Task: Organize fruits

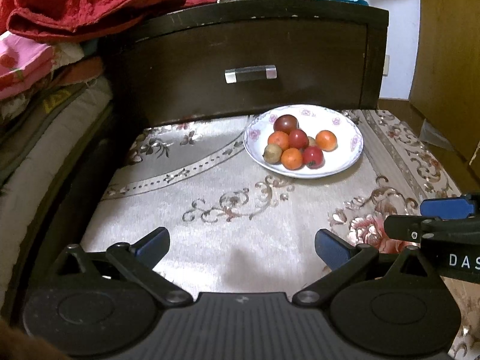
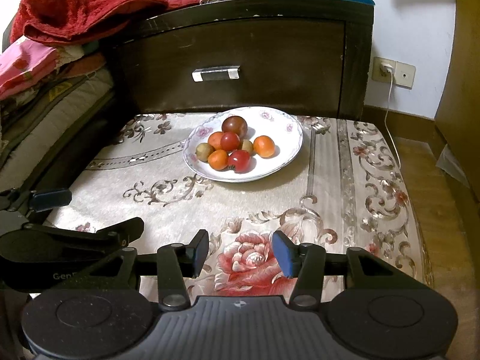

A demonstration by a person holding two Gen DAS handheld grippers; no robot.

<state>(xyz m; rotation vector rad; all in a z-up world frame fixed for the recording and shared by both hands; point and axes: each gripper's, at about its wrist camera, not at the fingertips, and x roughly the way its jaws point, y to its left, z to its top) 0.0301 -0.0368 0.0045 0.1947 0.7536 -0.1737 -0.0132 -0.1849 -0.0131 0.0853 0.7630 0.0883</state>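
Left wrist view: left tongs (image 1: pixel 241 247) at 6 o'clock, jaws wide apart, holding nothing, over the floral-cloth counter (image 1: pixel 210 180). White flowered plate (image 1: pixel 348 126) sits at about 1 o'clock from the tongs, well apart from them, just in front of the dark drawer (image 1: pixel 240 60). On it a cluster of small fruits (image 1: pixel 297 145): red, orange, one dark purplish, two dull green-brown, most touching one another, one orange piece slightly off toward 3 o'clock. Part of the right tongs enters at 3 o'clock.

Right wrist view: right tongs (image 2: pixel 240 255) at 6 o'clock, jaws apart though narrower than the left pair, empty, above a printed red rose. Plate at 12 o'clock, fruits heaped near its centre. Left tongs' fingers intrude at 9 o'clock. Red towel (image 2: pixel 75 12) and piled bedding at 10 o'clock.

Progress, as a judgement: all visible fruit lies on the plate and none loose on the cloth, so the gathering looks finished, or sorting has not started; no second container is in sight to tell which.
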